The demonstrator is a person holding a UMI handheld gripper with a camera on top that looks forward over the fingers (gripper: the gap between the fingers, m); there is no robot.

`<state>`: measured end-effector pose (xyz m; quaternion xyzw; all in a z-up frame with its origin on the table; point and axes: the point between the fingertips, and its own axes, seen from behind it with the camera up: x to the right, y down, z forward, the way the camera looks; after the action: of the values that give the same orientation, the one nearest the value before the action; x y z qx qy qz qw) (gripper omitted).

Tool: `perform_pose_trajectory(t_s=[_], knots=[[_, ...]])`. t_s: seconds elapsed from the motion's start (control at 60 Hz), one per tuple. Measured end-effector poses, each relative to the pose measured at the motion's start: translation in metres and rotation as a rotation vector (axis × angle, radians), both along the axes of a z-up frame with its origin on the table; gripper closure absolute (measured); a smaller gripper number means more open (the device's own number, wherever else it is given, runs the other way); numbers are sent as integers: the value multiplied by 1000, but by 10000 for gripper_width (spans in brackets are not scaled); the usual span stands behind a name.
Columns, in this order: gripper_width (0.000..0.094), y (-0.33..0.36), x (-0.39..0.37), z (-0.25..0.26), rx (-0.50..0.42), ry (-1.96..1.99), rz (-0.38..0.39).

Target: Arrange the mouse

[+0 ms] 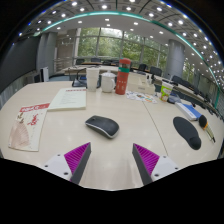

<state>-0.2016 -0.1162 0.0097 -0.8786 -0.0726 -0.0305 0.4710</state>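
A dark grey computer mouse (102, 125) lies on the pale table (60, 130), just ahead of my fingers and slightly left of the gap between them. My gripper (111, 160) is open and empty, with the purple pads (77, 155) wide apart above the table's near part. A black oval mouse pad (186, 132) lies to the right of the mouse, beyond the right finger.
A red and white booklet (28, 125) lies at the left. Papers (69, 98), a white cup (92, 77), a white jug (108, 81) and an orange container (122, 79) stand further back. Cluttered items (185, 97) sit at the right.
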Motion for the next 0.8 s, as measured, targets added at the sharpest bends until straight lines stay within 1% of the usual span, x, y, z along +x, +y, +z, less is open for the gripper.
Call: perform_pose_trajectory(t_s=[0.167,0.283,0.6,0.667,0.717,0.75,0.8], knots=[[80,42,-8,-16,-23,-7,-20],[74,67,-10,-15,-15,-10,-33],[95,114,-9,-17,-26,-7,-57],[148,122,-12,-19,-37,17,-51],[218,126,-14,-20,-44,39,-46],[282,128,-16,-21,-49,51,-36],[411,130,-23,-22,-58,71,-9]])
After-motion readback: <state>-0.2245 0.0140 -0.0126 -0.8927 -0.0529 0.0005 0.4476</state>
